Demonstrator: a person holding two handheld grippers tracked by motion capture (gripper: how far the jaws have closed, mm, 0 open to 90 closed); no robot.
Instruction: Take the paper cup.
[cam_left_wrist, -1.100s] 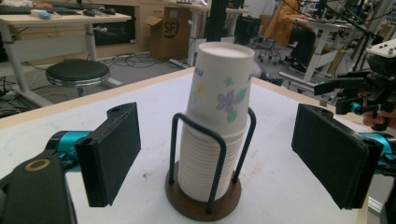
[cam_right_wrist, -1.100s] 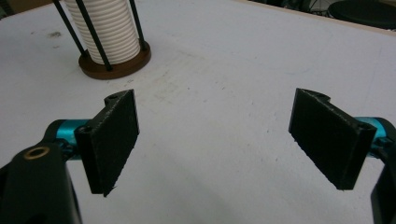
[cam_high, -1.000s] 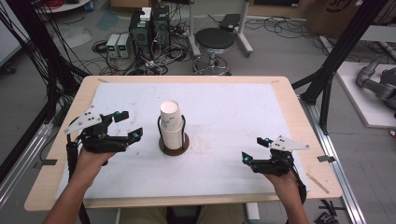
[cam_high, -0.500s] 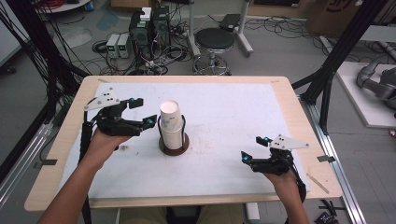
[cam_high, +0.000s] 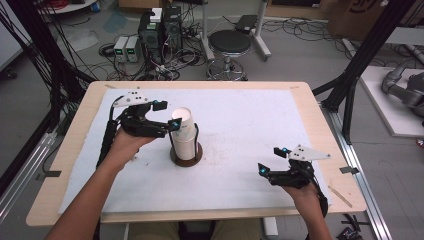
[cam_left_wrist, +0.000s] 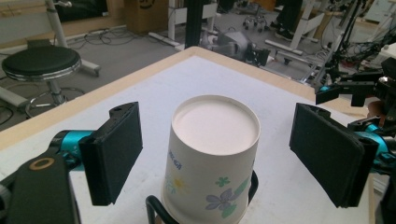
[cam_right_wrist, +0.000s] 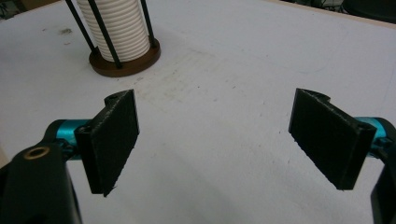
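Note:
A stack of upturned white paper cups (cam_high: 183, 131) stands in a black wire holder with a round brown base (cam_high: 186, 156) near the table's middle. The top cup (cam_left_wrist: 215, 154) has a flower print. My left gripper (cam_high: 167, 116) is at the top of the stack, one pad (cam_left_wrist: 114, 149) on each side of that cup, with a gap on both sides. Its jaws have just been closing and do not press on the cup. My right gripper (cam_high: 272, 160) rests open at the front right, nothing between its fingers (cam_right_wrist: 114, 140). Its view shows the stack (cam_right_wrist: 119, 28) farther off.
A white cloth (cam_high: 240, 115) covers the wooden table (cam_high: 300, 87). Beyond the far edge stand a black stool (cam_high: 230, 42), electronics boxes (cam_high: 160, 27) and loose cables. Black frame posts (cam_high: 360, 60) rise at both sides.
My left gripper has moved right and away from the person, rising a little, from the table's left side to the top of the cup stack. The right gripper has stayed put.

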